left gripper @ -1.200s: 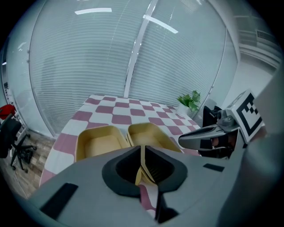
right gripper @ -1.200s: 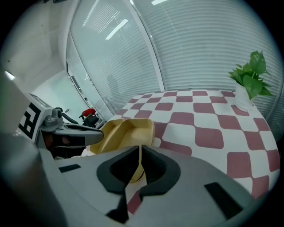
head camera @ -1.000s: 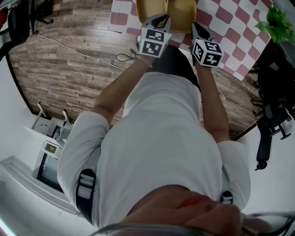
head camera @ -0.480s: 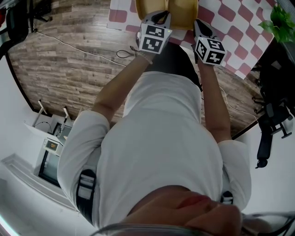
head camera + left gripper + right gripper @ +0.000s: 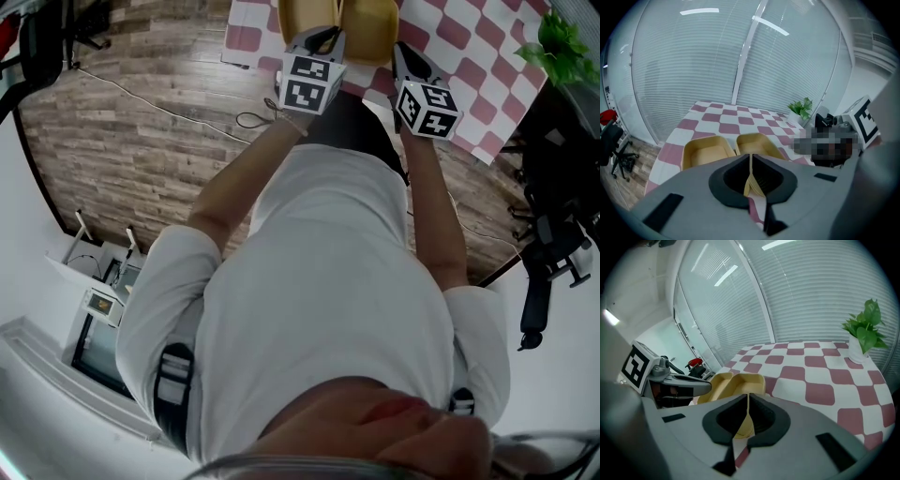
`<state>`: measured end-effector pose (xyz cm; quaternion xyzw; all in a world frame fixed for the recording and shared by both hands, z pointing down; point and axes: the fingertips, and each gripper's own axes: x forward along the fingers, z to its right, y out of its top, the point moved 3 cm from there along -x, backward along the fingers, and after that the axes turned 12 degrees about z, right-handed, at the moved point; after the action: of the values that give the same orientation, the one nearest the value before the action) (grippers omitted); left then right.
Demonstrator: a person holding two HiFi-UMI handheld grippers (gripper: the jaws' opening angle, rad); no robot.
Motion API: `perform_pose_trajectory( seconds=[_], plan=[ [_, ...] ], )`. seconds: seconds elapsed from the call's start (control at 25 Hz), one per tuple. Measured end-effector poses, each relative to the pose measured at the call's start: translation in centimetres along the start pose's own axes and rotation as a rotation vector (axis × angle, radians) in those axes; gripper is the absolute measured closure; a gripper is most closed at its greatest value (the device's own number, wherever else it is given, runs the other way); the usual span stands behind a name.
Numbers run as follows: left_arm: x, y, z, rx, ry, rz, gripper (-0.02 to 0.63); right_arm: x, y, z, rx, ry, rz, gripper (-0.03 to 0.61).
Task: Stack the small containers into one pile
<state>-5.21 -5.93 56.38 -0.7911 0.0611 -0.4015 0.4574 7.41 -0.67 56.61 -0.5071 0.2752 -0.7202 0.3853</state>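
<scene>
matt tan containers [image 5: 705,150], like moulded paper; a smooth checked tablecloth [image 5: 726,117], faintly glossy; a floor [image 5: 141,141] of grainy matt wood planks.

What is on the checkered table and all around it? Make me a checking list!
Surface: table under a pink-and-white checked cloth.
Job's things: yellow container beside a second container, not stacked.
Clutter: potted plant at the table's edge.
Grippers: left gripper and right gripper are both shut on the second container's thin rim.
Cables: one cable on the wood floor.
Surroundings: glass wall with blinds, office chair.
</scene>
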Motion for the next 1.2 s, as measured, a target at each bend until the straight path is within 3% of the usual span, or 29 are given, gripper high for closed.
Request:
perform_pose_trajectory(
  seconds=[0.6,0.88,1.2],
  plan=[
    [-5.5,7.4,1.9,-0.001,-0.002,0.158,0.569,-5.1,8.4,-3.5,-0.071,0.012,0.196,0.538],
    [-6.5,7.2,0.9,-0.017,0.025,0.161,0.569,-4.1,8.4,-5.3,-0.067,0.056,0.192,0.538],
    [-9.8,6.4,-2.8,-0.063,0.127,0.186,0.569,-1.3,8.2,-10.1,-0.094,0.176,0.162,0.538]
  ],
)
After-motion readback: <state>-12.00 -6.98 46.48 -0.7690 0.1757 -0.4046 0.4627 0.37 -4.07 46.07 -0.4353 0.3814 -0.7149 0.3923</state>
